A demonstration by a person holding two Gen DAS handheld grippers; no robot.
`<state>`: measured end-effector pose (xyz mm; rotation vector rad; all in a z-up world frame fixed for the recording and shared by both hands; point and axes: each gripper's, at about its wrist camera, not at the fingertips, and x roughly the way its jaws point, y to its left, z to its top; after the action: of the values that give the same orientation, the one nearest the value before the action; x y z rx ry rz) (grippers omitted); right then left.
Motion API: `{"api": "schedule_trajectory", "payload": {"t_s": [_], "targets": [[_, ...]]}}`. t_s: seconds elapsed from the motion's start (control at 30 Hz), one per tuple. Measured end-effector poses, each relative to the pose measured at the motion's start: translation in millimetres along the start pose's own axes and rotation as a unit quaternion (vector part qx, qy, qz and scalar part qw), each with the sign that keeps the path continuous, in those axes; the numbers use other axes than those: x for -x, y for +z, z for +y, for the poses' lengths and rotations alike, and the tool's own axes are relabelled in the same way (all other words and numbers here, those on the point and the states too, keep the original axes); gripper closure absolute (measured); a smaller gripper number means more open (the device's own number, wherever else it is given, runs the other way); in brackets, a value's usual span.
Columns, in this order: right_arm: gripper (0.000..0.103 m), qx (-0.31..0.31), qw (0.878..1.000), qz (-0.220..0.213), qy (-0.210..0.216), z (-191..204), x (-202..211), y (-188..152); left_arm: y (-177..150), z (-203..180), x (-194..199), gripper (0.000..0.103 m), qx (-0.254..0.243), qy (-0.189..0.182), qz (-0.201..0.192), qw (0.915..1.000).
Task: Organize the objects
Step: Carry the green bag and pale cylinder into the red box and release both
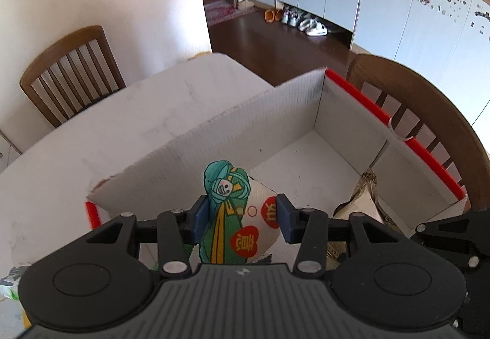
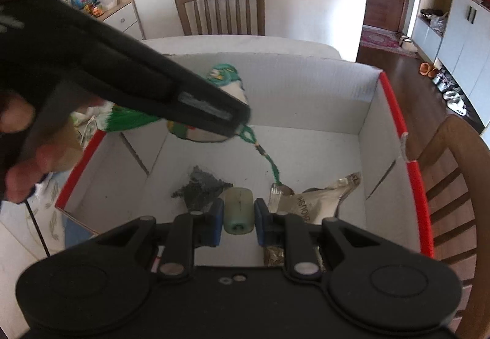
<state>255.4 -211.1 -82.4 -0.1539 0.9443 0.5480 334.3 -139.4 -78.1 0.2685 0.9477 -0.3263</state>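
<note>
A: Over the open cardboard box (image 1: 343,112), two items are held at once. The left gripper (image 1: 242,218) is closed onto a printed fabric pouch (image 1: 239,210), pinched between the blue pads (image 1: 200,216) and kept above the box floor. The right gripper (image 2: 235,216) is closed around a small pale-green cylinder (image 2: 239,210), low over the floor near the front wall.

B: Risks noted?

A: A green cord (image 2: 269,161) is seen trailing from the pouch down to the box floor in the right wrist view. It is judged that the cord could snag on the silver foil packet (image 2: 318,198) if the pouch is swung sideways. The pouch is soft; slipping from a narrow pinch is considered possible. The two tools are close together, so a collision is a concern during release.

B: Box contents?

A: The foil packet is recorded on the floor toward the right wall, and a dark grey clump (image 2: 199,186) just left of the cylinder; its identity cannot be told. The far half of the floor is bare. The box stands on a white table (image 1: 122,124).
</note>
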Motion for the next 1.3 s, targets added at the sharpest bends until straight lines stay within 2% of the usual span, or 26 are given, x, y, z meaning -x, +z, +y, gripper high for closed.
{"api": "schedule_trajectory", "payload": {"t_s": [0.53,0.8,1.1,1.23,1.3], "targets": [[0.084,-0.009,0.999,0.048,0.012,-5.4,-25.9,8.3,-9.7,0.1,-47.6,0.056,0.019,-0.015,0.073,0.9970],[0.081,0.008,0.999,0.045,0.018,-2.5,-22.3,8.9,-12.0,-5.2,-57.1,0.053,0.016,-0.014,0.088,0.9959],[0.077,0.007,0.999,0.034,0.023,-9.3,-12.8,12.3,-13.1,-2.7,-49.2,0.047,0.024,-0.005,0.077,0.9967],[0.071,0.001,1.000,0.020,0.019,-13.0,-4.6,10.7,-13.6,-0.7,-37.1,0.037,0.033,-0.004,0.062,0.9975],[0.069,-0.004,1.000,0.016,0.016,-15.1,-1.9,9.9,-14.0,0.8,-30.4,0.036,0.037,-0.006,0.056,0.9977]]}}
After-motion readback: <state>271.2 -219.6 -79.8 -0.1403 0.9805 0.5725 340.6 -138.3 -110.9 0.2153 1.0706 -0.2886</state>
